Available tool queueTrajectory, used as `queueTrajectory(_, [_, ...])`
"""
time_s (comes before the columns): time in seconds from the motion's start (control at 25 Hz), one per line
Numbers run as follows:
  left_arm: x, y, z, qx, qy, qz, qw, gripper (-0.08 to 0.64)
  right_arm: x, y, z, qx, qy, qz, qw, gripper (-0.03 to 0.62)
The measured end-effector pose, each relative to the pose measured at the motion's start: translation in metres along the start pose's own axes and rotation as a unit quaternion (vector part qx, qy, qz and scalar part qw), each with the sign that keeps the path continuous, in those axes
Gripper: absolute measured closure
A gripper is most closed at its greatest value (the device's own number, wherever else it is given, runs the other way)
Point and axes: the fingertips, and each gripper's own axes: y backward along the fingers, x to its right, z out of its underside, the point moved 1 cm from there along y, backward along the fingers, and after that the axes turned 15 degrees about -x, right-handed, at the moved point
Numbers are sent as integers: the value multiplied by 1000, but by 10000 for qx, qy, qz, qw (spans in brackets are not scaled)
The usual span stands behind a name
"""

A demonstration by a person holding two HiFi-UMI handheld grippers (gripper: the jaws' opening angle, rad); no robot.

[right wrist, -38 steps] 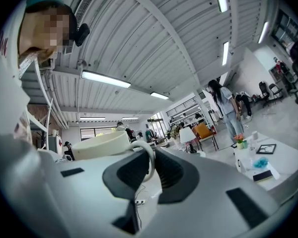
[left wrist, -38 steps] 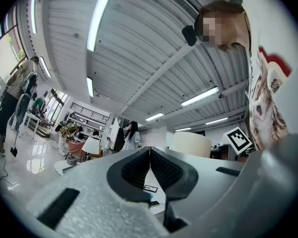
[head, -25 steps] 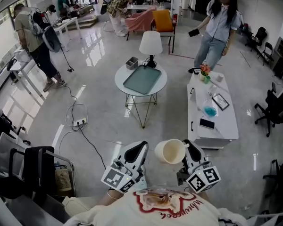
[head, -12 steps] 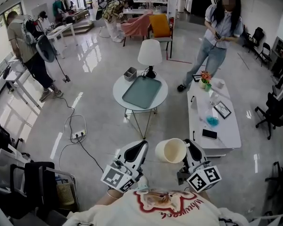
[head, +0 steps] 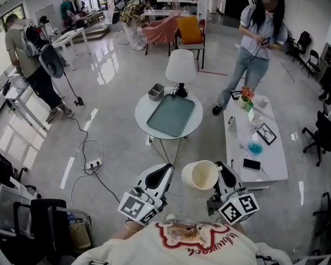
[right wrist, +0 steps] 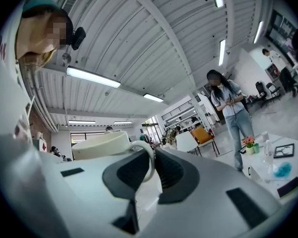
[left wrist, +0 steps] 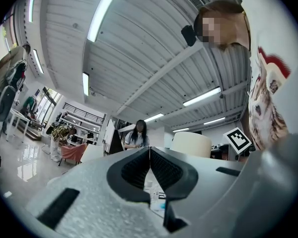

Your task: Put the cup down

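A cream cup (head: pixel 199 175) hangs in the air close to my chest, tipped so its mouth faces the head camera. My right gripper (head: pixel 221 174) is shut on the cup's handle (right wrist: pixel 148 158), and the cup's body (right wrist: pixel 100 144) sits left of the jaws in the right gripper view. My left gripper (head: pixel 159 176) is held level with it on the left, shut with nothing between its jaws (left wrist: pixel 149 156). The cup (left wrist: pixel 191 144) also shows beyond those jaws in the left gripper view.
Ahead stands a round white table (head: pixel 143 108) bearing a teal tray (head: pixel 174 115), a grey box (head: pixel 155 91) and a lamp (head: pixel 180 66). A long white table (head: pixel 265 162) with small items is at the right, a person (head: pixel 256 43) beyond it. Cables (head: pixel 91 153) trail across the floor.
Both grippers and the cup keep their pose. The view has shifted so both tables sit a little further right, and the standing person has stepped closer to the long table.
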Motion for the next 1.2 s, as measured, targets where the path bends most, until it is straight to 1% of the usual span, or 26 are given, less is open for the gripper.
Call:
queueTrajectory(0.2, [-21, -10, 3, -29, 28, 5, 10000, 543, 4, -22, 1, 14, -62, -3, 10000, 540])
queueTrajectory(0.64, [-50, -25, 4, -77, 104, 11, 9999, 544, 13, -50, -9, 57, -134, 4, 9999, 540])
queueTrajectory(0.84, [-62, -37, 4, -36, 146, 18, 9999, 543, 20, -64, -14, 63, -163, -22, 9998, 540])
queueTrajectory(1.0, [-76, -49, 4, -40, 151, -57, 9999, 544, 29, -84, -18, 59, -173, -129, 9998, 540])
queueTrajectory(1.2, [-104, -73, 1, -19, 134, -181, 9997, 544, 47, -114, -29, 80, -198, -230, 9995, 540])
